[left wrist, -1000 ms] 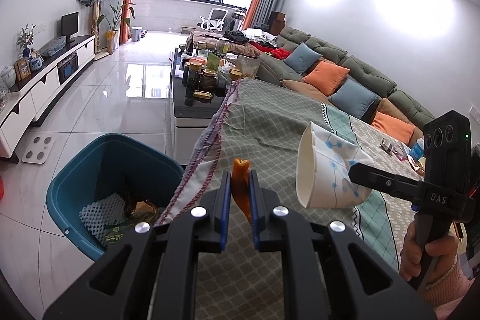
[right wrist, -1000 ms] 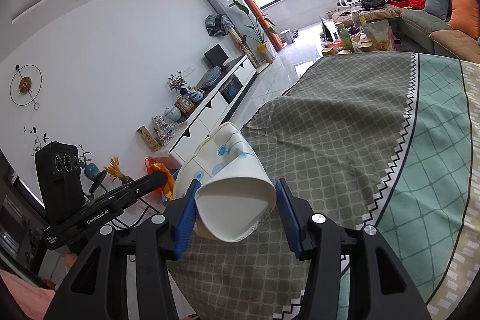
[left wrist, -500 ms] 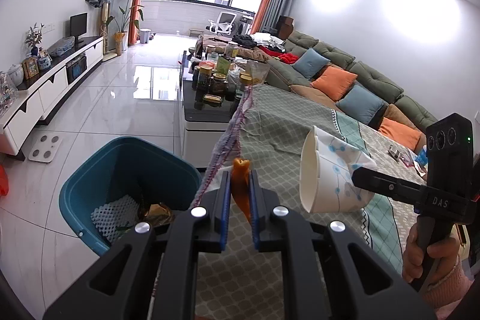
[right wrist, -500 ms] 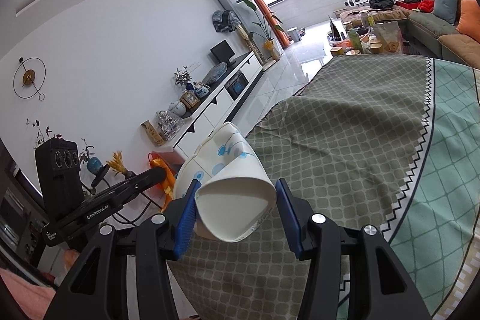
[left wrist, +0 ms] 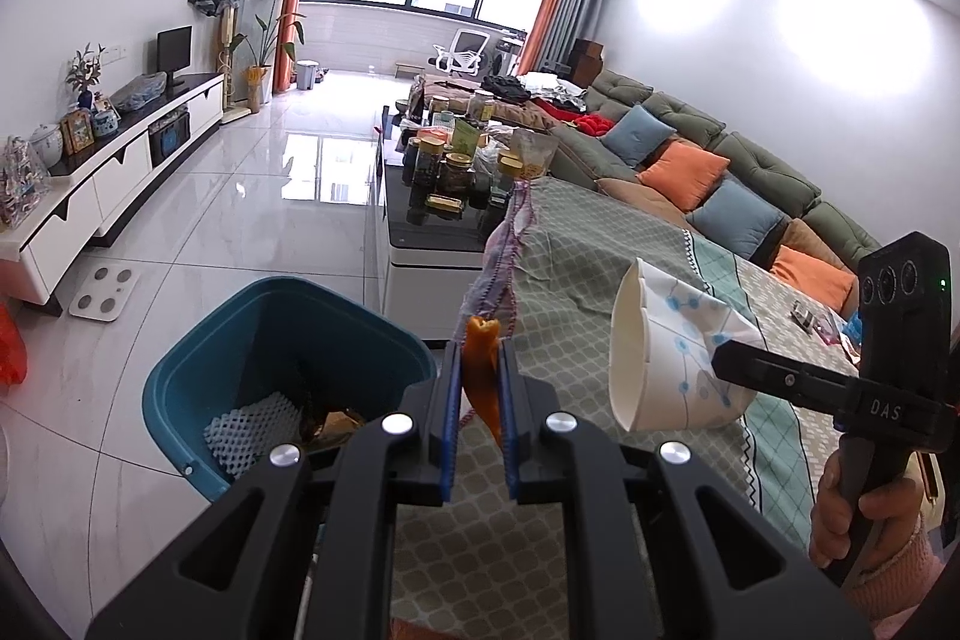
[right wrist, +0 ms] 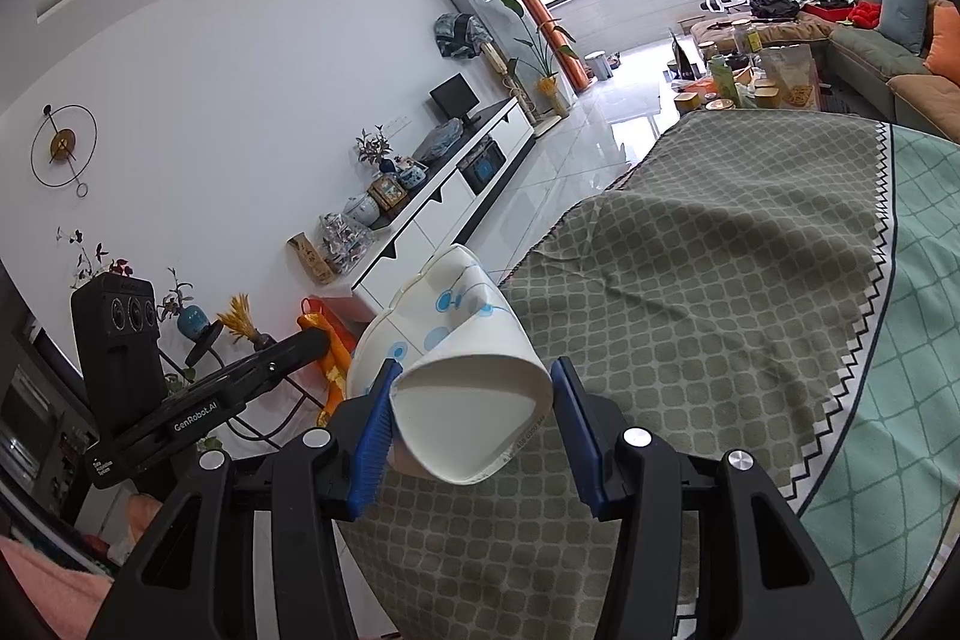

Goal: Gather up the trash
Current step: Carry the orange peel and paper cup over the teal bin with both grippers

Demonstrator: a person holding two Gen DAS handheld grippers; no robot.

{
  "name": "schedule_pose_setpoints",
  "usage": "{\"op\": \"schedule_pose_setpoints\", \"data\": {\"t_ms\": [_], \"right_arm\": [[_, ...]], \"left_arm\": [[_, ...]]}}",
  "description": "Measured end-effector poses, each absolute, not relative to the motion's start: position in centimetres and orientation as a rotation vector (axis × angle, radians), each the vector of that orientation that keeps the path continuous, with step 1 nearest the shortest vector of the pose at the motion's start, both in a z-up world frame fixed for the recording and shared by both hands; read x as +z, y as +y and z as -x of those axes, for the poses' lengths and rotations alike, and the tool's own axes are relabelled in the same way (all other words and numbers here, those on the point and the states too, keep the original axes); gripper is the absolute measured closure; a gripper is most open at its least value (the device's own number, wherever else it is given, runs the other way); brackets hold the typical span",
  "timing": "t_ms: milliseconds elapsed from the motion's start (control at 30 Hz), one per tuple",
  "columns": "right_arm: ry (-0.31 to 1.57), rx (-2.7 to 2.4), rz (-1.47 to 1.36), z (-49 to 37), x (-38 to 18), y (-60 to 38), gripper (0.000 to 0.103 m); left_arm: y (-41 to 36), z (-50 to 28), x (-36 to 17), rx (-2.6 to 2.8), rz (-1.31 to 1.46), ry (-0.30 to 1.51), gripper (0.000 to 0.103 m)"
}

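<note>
- Left gripper (left wrist: 480, 370) pinched an orange peel (left wrist: 482, 370), bin (left wrist: 198, 376) at its 9 o'clock.
- Right gripper (right wrist: 471, 400) clamped a squashed cup (right wrist: 456, 370) over the cloth (right wrist: 720, 250).

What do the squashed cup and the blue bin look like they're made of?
Cup: looks like thin paper, matte white with blue print; its rim is creased and bent out of round. Bin: probably moulded plastic, smooth teal walls with a slight sheen.

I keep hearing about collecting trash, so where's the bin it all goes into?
The blue bin stands on the tiled floor at lower left of the left wrist view, beside the cloth-covered table, just left of the left gripper.
</note>
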State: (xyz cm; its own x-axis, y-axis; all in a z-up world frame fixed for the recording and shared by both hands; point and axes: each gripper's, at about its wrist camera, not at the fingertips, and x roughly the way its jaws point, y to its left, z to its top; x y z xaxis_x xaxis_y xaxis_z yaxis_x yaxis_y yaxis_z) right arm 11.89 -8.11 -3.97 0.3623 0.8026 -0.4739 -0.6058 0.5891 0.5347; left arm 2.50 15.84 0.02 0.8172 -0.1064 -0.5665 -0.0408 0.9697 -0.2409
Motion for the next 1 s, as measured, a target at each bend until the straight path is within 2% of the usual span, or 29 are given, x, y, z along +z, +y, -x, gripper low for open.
{"op": "schedule_pose_setpoints", "data": {"t_ms": [1000], "right_arm": [[0.79, 0.987, -0.239, -12.3, -3.6, -4.5, 0.052]], "left_arm": [[17.5, -2.2, 0.0, 0.071, 0.256, 0.596, 0.09]]}}
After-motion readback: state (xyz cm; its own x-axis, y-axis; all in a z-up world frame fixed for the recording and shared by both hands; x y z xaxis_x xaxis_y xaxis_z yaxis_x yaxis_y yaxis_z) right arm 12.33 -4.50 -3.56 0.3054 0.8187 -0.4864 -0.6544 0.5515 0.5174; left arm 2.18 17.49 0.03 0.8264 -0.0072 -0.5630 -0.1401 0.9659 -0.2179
